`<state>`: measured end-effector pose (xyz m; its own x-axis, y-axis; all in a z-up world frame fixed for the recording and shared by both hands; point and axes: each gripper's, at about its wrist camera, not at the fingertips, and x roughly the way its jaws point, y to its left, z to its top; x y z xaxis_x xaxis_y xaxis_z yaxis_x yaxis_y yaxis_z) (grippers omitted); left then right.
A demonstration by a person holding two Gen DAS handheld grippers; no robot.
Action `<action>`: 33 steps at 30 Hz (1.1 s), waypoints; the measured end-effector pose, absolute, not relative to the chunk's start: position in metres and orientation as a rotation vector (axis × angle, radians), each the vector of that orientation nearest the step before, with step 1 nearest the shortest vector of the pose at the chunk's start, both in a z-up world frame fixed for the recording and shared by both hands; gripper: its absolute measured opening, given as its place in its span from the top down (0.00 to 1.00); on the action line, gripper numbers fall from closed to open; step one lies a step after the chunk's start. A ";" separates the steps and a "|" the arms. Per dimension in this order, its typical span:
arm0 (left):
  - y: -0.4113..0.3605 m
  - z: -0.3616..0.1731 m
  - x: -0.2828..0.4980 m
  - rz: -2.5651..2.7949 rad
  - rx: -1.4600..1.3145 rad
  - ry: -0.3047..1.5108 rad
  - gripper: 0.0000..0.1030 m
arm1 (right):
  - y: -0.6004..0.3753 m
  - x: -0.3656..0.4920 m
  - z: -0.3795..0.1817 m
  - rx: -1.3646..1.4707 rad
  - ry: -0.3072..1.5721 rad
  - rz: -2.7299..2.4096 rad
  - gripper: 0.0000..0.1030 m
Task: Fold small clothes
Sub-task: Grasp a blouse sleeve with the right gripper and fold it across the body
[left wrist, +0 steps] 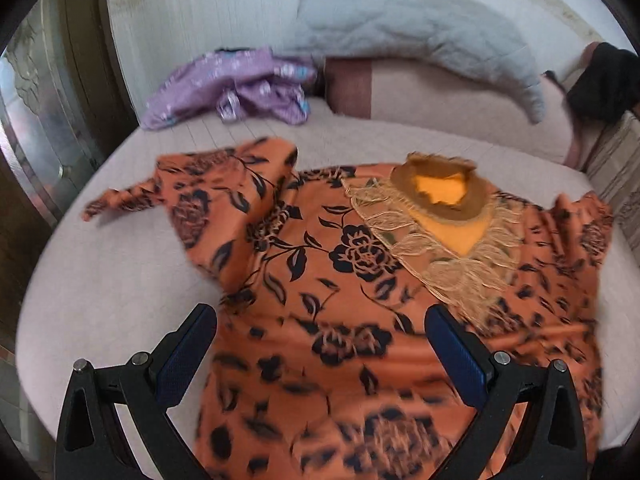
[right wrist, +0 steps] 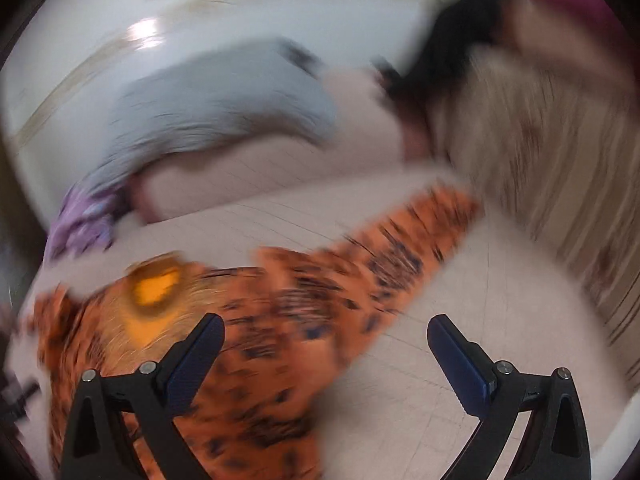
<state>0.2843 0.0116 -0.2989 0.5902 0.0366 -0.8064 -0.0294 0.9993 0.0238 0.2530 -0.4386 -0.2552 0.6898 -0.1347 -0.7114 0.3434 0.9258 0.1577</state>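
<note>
An orange floral top (left wrist: 320, 264) is spread face up across a pale pink bed sheet (left wrist: 100, 272), its fringed beige neckline (left wrist: 436, 216) turned toward the far side of the bed. One short sleeve (left wrist: 208, 188) is stretched out to the left in the left wrist view; the other sleeve (right wrist: 404, 252) is seen, heavily blurred, running up and to the right in the right wrist view.

The left gripper (left wrist: 320, 344) is held with its jaws spread wide above the body of the top, whose cloth fills the gap between them; nothing is clamped. The right gripper (right wrist: 326, 356) is likewise spread wide and empty, its left finger over the top's side and its right finger over bare sheet.

A crumpled purple garment (left wrist: 236, 88) lies well apart at the far left of the bed, and a grey quilted pillow (left wrist: 416, 36) is propped behind it.
</note>
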 end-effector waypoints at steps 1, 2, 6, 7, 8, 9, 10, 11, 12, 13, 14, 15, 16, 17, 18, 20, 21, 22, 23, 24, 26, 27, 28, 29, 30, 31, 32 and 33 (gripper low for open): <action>0.012 -0.305 0.293 0.043 0.006 0.939 0.00 | -0.477 0.262 -0.271 0.400 0.765 -0.276 0.01; 0.010 -0.312 0.301 0.050 0.008 0.934 0.00 | -0.496 0.266 -0.278 0.462 0.756 -0.282 0.01; 0.007 -0.326 0.319 0.034 0.052 0.938 0.00 | -0.594 0.297 -0.314 0.796 0.684 -0.377 0.11; 0.007 -0.329 0.322 0.029 0.065 0.935 0.00 | -0.618 0.304 -0.326 0.878 0.659 -0.401 0.16; 0.006 -0.329 0.323 0.026 0.079 0.928 0.00 | -0.632 0.310 -0.333 0.947 0.637 -0.409 0.21; 0.005 -0.330 0.325 0.023 0.091 0.914 0.00 | -0.646 0.317 -0.342 0.998 0.621 -0.421 0.22; 0.004 -0.329 0.326 0.020 0.094 0.904 0.00 | -0.651 0.325 -0.346 1.026 0.626 -0.434 0.24; 0.003 -0.329 0.327 0.016 0.097 0.894 0.00 | -0.661 0.334 -0.356 1.057 0.643 -0.457 0.31; 0.002 -0.330 0.329 0.013 0.103 0.885 0.00 | -0.673 0.343 -0.370 1.100 0.666 -0.481 0.35; 0.001 -0.330 0.330 0.014 0.110 0.876 0.00 | -0.679 0.349 -0.380 1.139 0.676 -0.494 0.39; 0.000 -0.330 0.330 0.017 0.119 0.868 0.00 | -0.687 0.352 -0.387 1.170 0.624 -0.499 0.40; -0.001 -0.330 0.331 0.020 0.133 0.858 0.00 | -0.689 0.353 -0.386 1.164 0.575 -0.490 0.42; -0.002 -0.331 0.331 0.022 0.143 0.853 0.00 | -0.690 0.357 -0.385 1.152 0.557 -0.475 0.54; -0.003 -0.331 0.331 0.025 0.152 0.851 0.00 | -0.690 0.364 -0.385 1.130 0.573 -0.454 0.75; -0.003 -0.331 0.332 0.031 0.160 0.848 0.00 | -0.691 0.374 -0.386 1.103 0.618 -0.446 0.79; -0.001 -0.329 0.333 0.049 0.164 0.843 0.00 | -0.687 0.377 -0.377 1.058 0.616 -0.436 0.91; 0.002 -0.327 0.333 0.058 0.159 0.839 0.00 | -0.682 0.375 -0.368 1.049 0.593 -0.414 0.92; 0.008 -0.324 0.333 0.071 0.147 0.836 0.00 | -0.676 0.372 -0.357 1.026 0.566 -0.398 0.93; 0.013 -0.321 0.334 0.080 0.131 0.835 0.00 | -0.661 0.367 -0.335 0.979 0.535 -0.374 0.93; 0.023 -0.315 0.334 0.091 0.096 0.834 0.00 | -0.651 0.365 -0.323 0.956 0.519 -0.357 0.93; 0.039 -0.305 0.332 0.118 0.045 0.819 0.00 | -0.624 0.356 -0.288 0.919 0.471 -0.298 0.93; 0.046 -0.301 0.331 0.129 0.025 0.809 0.00 | -0.612 0.351 -0.275 0.897 0.454 -0.266 0.93; 0.057 -0.294 0.329 0.152 0.005 0.796 0.00 | -0.590 0.348 -0.251 0.864 0.439 -0.222 0.93; 0.061 -0.291 0.328 0.166 0.001 0.792 0.00 | -0.571 0.344 -0.234 0.836 0.430 -0.184 0.93; 0.070 -0.285 0.326 0.191 -0.008 0.778 0.00 | -0.554 0.343 -0.219 0.816 0.423 -0.152 0.93; 0.076 -0.282 0.324 0.207 -0.015 0.764 0.00 | -0.529 0.342 -0.200 0.788 0.419 -0.106 0.93; 0.084 -0.276 0.320 0.232 -0.021 0.745 0.00 | -0.511 0.339 -0.193 0.773 0.419 -0.078 0.93; 0.090 -0.272 0.317 0.259 -0.018 0.729 0.00 | -0.483 0.339 -0.178 0.746 0.424 -0.029 0.93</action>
